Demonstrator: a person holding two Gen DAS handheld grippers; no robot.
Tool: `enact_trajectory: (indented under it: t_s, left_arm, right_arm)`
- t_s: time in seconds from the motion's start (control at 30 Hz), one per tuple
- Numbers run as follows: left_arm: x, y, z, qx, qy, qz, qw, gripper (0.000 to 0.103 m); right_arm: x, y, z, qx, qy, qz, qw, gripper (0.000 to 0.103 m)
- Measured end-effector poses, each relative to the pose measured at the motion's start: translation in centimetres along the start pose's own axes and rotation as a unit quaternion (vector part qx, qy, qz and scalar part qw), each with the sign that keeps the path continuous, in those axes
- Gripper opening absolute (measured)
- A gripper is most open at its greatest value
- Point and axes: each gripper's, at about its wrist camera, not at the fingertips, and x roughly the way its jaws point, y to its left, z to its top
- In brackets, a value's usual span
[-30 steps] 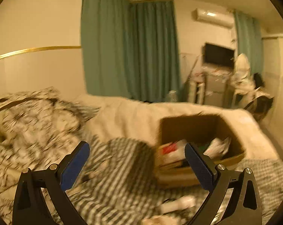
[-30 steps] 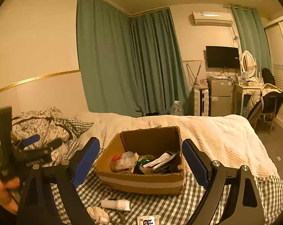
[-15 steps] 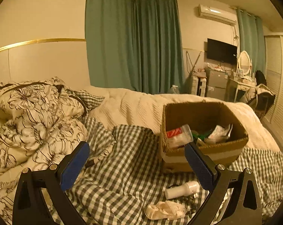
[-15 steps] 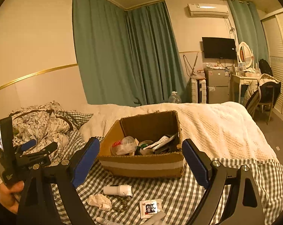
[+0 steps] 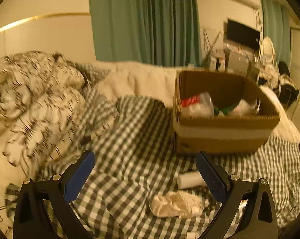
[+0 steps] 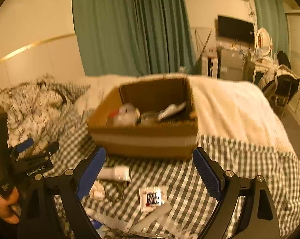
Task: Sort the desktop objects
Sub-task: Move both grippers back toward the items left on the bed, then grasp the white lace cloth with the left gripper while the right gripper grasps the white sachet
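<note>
An open cardboard box (image 5: 221, 133) (image 6: 144, 139) with several small items inside stands on a checked blanket. In front of it lie a white tube (image 5: 189, 180) (image 6: 118, 172), a crumpled tissue (image 5: 175, 204) (image 6: 98, 191) and a small white packet (image 6: 152, 198). My left gripper (image 5: 145, 171) hangs open above the blanket, the tube and tissue just inside its right finger. My right gripper (image 6: 149, 168) is open too, over the tube and packet, nothing between its fingers. The left gripper (image 6: 24, 149) also shows at the left edge of the right wrist view, held by a hand.
A rumpled floral duvet (image 5: 30, 103) rises at the left. A cream blanket (image 6: 233, 111) covers the bed beyond the box. More flat wrappers (image 6: 150, 221) lie at the near edge. Green curtains, a TV and furniture stand far behind.
Both grippers have sunk and tilted downward toward the bed; the box and the loose items in front of it now sit higher and larger in both views. Jaws stayed open.
</note>
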Motion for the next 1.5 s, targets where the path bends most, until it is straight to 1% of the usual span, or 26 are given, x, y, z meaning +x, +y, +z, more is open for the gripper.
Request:
enact_trajectory:
  t_s: [0.07, 0.2, 0.27, 0.37, 0.5, 0.63, 0.67, 0.8, 0.87, 0.97, 1.0, 1.07, 1.13, 1.2, 1.27, 1.33, 1.47, 1.5]
  left_arm:
    - [0.9, -0.3, -0.4, 0.007, 0.022, 0.001, 0.9997, 0.103]
    - [2.6, -1.0, -1.4, 0.003, 0.061, -0.026, 0.9978, 0.103]
    - [3.3, -1.5, -1.9, 0.013, 0.079, -0.028, 0.9964, 0.103]
    - [4.9, -2.2, -2.9, 0.024, 0.116, -0.024, 0.9927, 0.103]
    - [7.2, -2.5, -4.3, 0.030, 0.167, -0.035, 0.9849, 0.103]
    - [8.3, -2.9, -5.0, 0.035, 0.198, -0.039, 0.9787, 0.103]
    - [8.4, -3.0, -5.1, 0.036, 0.202, -0.042, 0.9779, 0.103]
    - [9.0, -3.5, -5.6, 0.049, 0.212, -0.036, 0.9755, 0.103]
    - [9.7, -3.6, -5.9, 0.042, 0.226, -0.041, 0.9723, 0.103]
    - [10.7, -3.9, -6.5, 0.043, 0.243, -0.042, 0.9681, 0.103]
    - [11.0, -4.0, -6.7, 0.045, 0.246, -0.042, 0.9672, 0.103]
    - [11.6, -4.3, -7.0, 0.050, 0.252, -0.040, 0.9655, 0.103]
    - [12.0, -4.5, -7.2, 0.053, 0.258, -0.039, 0.9640, 0.103]
    - [12.1, -4.6, -7.3, 0.049, 0.263, -0.043, 0.9627, 0.103]
    - [12.2, -4.8, -7.4, 0.050, 0.262, -0.043, 0.9628, 0.103]
    - [12.4, -5.0, -7.6, 0.053, 0.266, -0.044, 0.9614, 0.100]
    - [12.7, -5.3, -8.1, 0.047, 0.280, -0.061, 0.9570, 0.094]
    - [12.7, -5.4, -8.3, 0.045, 0.280, -0.065, 0.9566, 0.090]
  right_arm:
    - [1.3, 0.1, -0.5, -0.004, 0.023, -0.003, 1.000, 0.090]
    - [4.0, 0.0, -1.7, -0.015, 0.070, -0.003, 0.997, 0.090]
    - [5.4, -0.3, -2.1, -0.015, 0.094, -0.002, 0.995, 0.090]
    - [7.0, -0.4, -2.9, -0.015, 0.125, 0.001, 0.992, 0.090]
    - [8.8, -0.4, -3.8, -0.016, 0.165, 0.009, 0.986, 0.090]
    - [10.0, 0.1, -4.3, -0.027, 0.189, 0.013, 0.981, 0.089]
    - [10.5, 0.2, -4.6, -0.027, 0.197, 0.015, 0.980, 0.089]
    - [12.5, 0.1, -5.6, -0.032, 0.235, 0.012, 0.971, 0.089]
    - [13.2, 0.2, -5.7, -0.043, 0.247, 0.007, 0.968, 0.089]
    - [14.0, 0.6, -5.8, -0.053, 0.255, 0.022, 0.965, 0.089]
    - [14.6, 0.7, -6.1, -0.059, 0.264, 0.018, 0.962, 0.089]
    - [15.4, 0.7, -6.5, -0.067, 0.277, 0.007, 0.958, 0.085]
    - [16.1, 0.4, -6.7, -0.068, 0.288, -0.001, 0.955, 0.078]
    - [16.8, -0.3, -6.9, -0.051, 0.299, -0.010, 0.953, 0.074]
    - [17.1, -0.8, -6.9, -0.040, 0.306, -0.008, 0.951, 0.074]
    - [17.2, -0.9, -7.0, -0.039, 0.309, -0.005, 0.950, 0.074]
    - [17.2, -0.4, -7.1, -0.046, 0.312, 0.000, 0.949, 0.074]
    - [17.2, -0.3, -7.2, -0.045, 0.312, 0.002, 0.949, 0.074]
